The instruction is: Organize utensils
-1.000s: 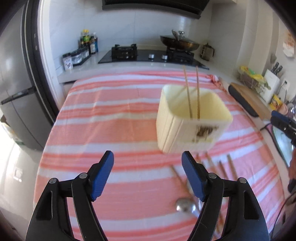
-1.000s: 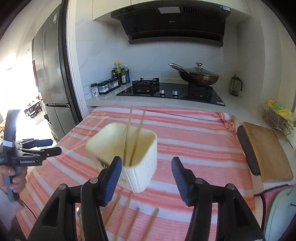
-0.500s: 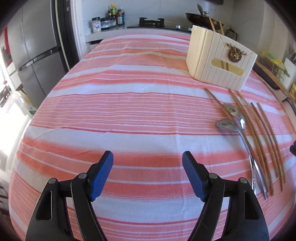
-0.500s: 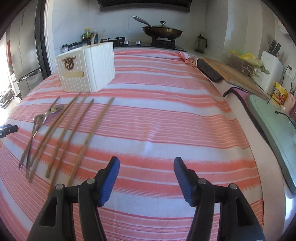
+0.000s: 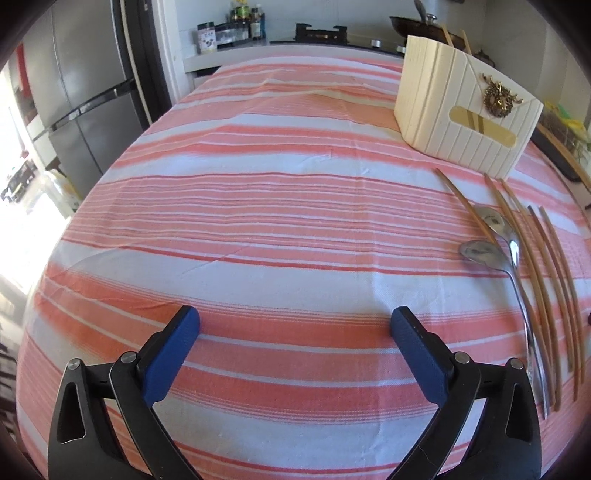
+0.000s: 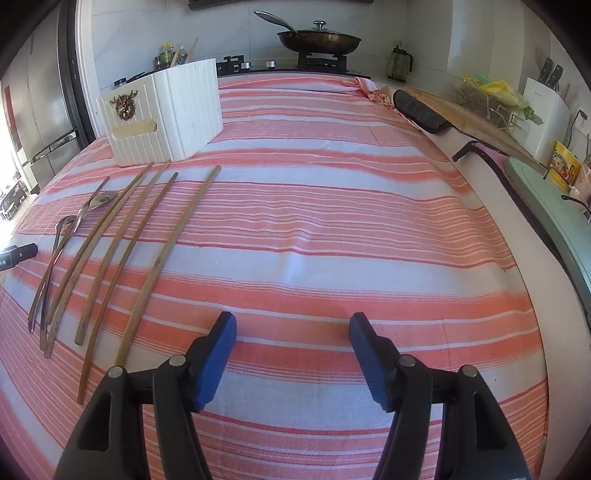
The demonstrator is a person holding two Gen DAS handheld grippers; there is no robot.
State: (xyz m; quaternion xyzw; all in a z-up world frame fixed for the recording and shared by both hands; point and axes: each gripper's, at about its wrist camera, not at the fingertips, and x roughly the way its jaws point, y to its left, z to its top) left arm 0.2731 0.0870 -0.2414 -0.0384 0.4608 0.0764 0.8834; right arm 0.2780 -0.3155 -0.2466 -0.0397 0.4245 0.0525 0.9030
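Observation:
A cream ribbed utensil holder (image 5: 461, 110) stands on the striped cloth with two chopsticks (image 5: 448, 37) sticking out of it; it also shows in the right wrist view (image 6: 162, 114). In front of it lie several wooden chopsticks (image 5: 532, 258) and two metal spoons (image 5: 487, 251), also in the right wrist view as chopsticks (image 6: 147, 236) and spoons (image 6: 77, 221). My left gripper (image 5: 293, 326) is open and empty, low over the cloth, left of the utensils. My right gripper (image 6: 291, 325) is open and empty, right of the chopsticks.
The table wears a red and white striped cloth (image 6: 332, 206). Behind it is a stove with a lidded pan (image 6: 319, 38), and spice jars (image 5: 229, 29). A fridge (image 5: 81, 85) stands left. A cutting board (image 6: 472, 118), knife block (image 6: 546, 110) and sink edge (image 6: 554, 206) lie right.
Both grippers have dropped from high above the holder to low over the cloth at the near edge. The holder and utensils have not moved. Both stay open.

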